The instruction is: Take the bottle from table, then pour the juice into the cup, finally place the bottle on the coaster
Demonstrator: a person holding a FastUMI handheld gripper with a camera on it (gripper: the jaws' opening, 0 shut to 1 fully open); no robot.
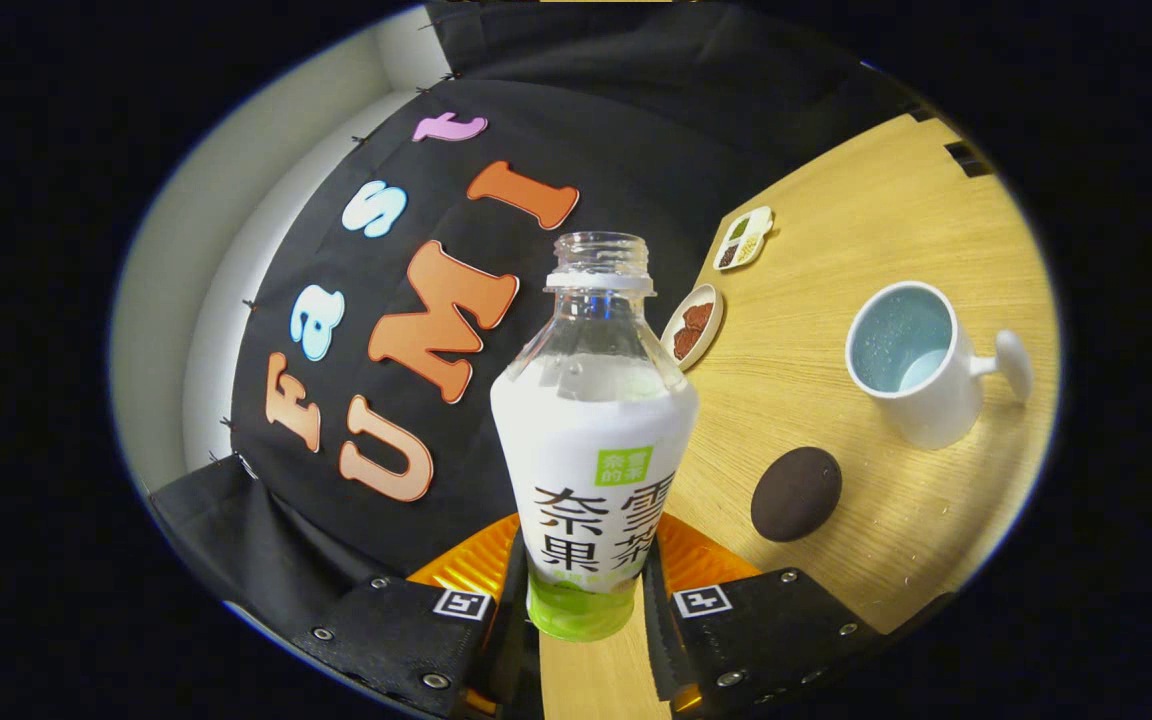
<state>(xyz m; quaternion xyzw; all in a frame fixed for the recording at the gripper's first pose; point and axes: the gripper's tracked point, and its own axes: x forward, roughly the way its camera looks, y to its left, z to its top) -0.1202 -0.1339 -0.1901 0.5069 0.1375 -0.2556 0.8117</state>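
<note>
Tongs (584,610) clamped on the lower body of the bottle (591,440), one finger pressed to each side of its green base. Bottle held between the fingers, long axis running straight away from the tongs, open neck pointing forward and away, cap off, threaded mouth bare. Clear plastic at the neck and shoulder, smooth and tapering; below that a white wrap label around the wider body, a small green square on it, and a green band at the bottom just where the fingers grip. Appears lifted clear of the bench (836,330), though the base is partly hidden by the fingers.

Just beyond the right finger, lying on the pale wood-grain bench, a dark round coaster (796,493), matte and slightly rough-looking, apart from the bottle. Farther on and to the right, a white ceramic cup (918,362) with a pale blue inside, standing on the bench with its mouth seen tilted toward the camera, handle on the side away from the bottle; a little pale liquid or glaze sheen at its bottom, cannot tell which. Well apart from the coaster.

Beyond the bottle's shoulder, near the bench's far edge, a small oval dish (693,325) holding brown pieces. Farther still, a small white divided tray (744,238) with dark, green and pale fillings in separate compartments.
</note>
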